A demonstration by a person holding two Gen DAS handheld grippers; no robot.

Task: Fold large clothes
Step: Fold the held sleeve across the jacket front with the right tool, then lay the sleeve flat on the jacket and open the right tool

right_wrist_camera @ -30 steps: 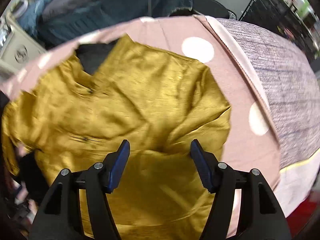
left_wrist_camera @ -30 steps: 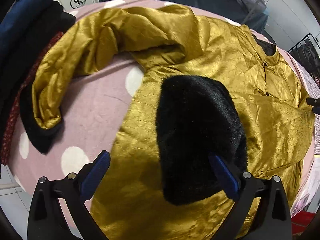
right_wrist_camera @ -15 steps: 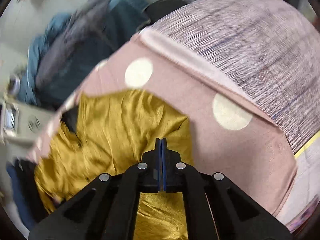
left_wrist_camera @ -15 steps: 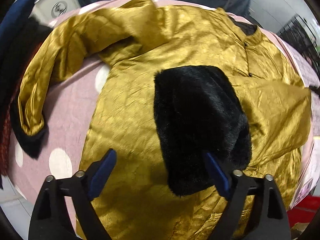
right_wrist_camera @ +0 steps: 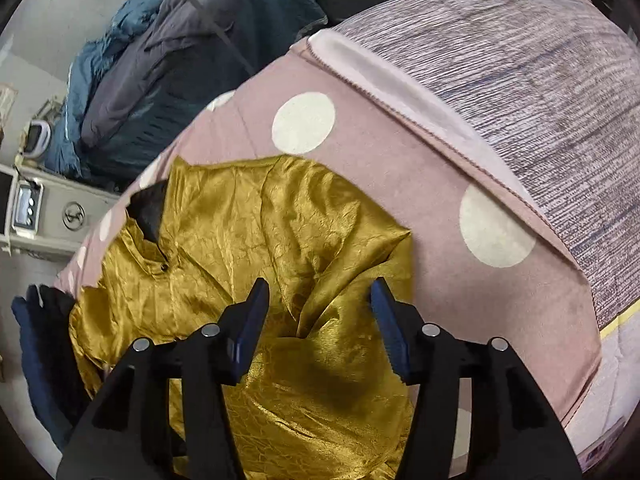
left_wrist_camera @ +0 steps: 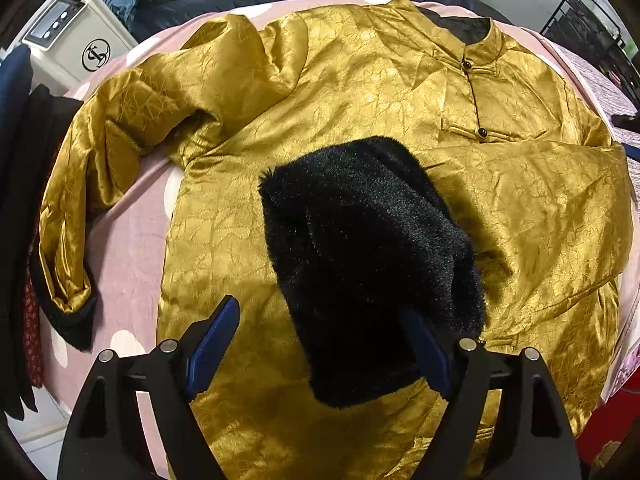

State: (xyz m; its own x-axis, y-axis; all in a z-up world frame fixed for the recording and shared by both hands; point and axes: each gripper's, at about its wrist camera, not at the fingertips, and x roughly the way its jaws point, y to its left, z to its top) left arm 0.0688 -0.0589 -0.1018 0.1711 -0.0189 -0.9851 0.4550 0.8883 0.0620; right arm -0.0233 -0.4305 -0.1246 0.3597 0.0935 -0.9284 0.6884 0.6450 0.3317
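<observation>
Left gripper [left_wrist_camera: 320, 340] first: I am holding its jaws wide apart over the gold jacket [left_wrist_camera: 360, 92], gripping nothing, though the black fur cuff [left_wrist_camera: 368, 264] is lying against its right finger. Compared with a second ago this view is showing more of the garment, collar and all, so I am pulling back from it. The right sleeve [left_wrist_camera: 532, 216] is already lying folded across the chest, while the left sleeve [left_wrist_camera: 100, 168] is still trailing out over the pink dotted blanket [left_wrist_camera: 128, 240].

Right gripper [right_wrist_camera: 316, 320] next: half a second ago its jaws were pressed together, and now they are standing open and empty above the folded shoulder [right_wrist_camera: 320, 232]. I am reading that as the sleeve fold just released, so I am judging the left sleeve to be the next piece to bring in.
</observation>
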